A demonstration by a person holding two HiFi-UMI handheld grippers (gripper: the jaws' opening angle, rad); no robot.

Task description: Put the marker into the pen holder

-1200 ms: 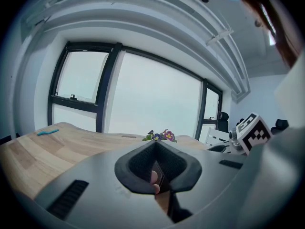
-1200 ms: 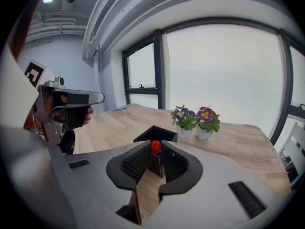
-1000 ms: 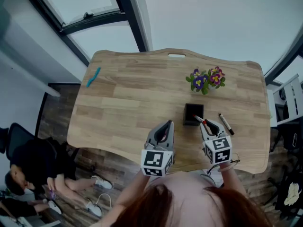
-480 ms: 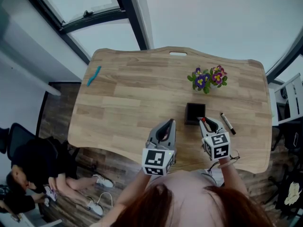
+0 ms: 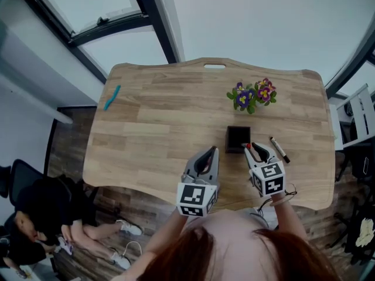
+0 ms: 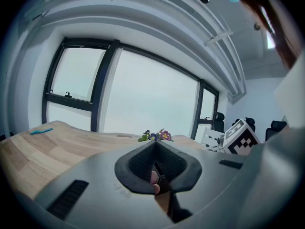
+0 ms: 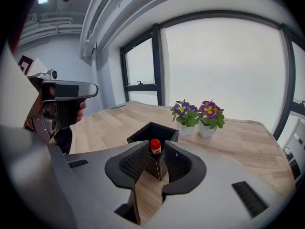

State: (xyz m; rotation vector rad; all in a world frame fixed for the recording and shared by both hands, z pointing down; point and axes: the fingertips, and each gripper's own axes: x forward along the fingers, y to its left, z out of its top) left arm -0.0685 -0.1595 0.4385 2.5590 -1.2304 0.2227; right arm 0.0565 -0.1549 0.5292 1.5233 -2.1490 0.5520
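Note:
A black square pen holder (image 5: 238,138) stands on the wooden table (image 5: 164,116), right of the middle. My right gripper (image 5: 253,151) hovers just in front of it, shut on a marker with a red cap (image 5: 247,147). In the right gripper view the marker (image 7: 155,147) stands upright between the jaws of the right gripper (image 7: 155,159), with the pen holder (image 7: 151,131) straight behind it. My left gripper (image 5: 206,156) is held over the table's near edge, shut and empty; the left gripper (image 6: 155,163) shows its pads meeting.
A second, dark marker (image 5: 279,150) lies on the table right of the holder. Two small pots of flowers (image 5: 252,95) stand behind it. A teal object (image 5: 112,97) lies at the far left. A person sits on the floor (image 5: 35,215) at the lower left.
My right gripper has edged forward and left with the marker, closer to the pen holder. The left gripper has stayed where it was.

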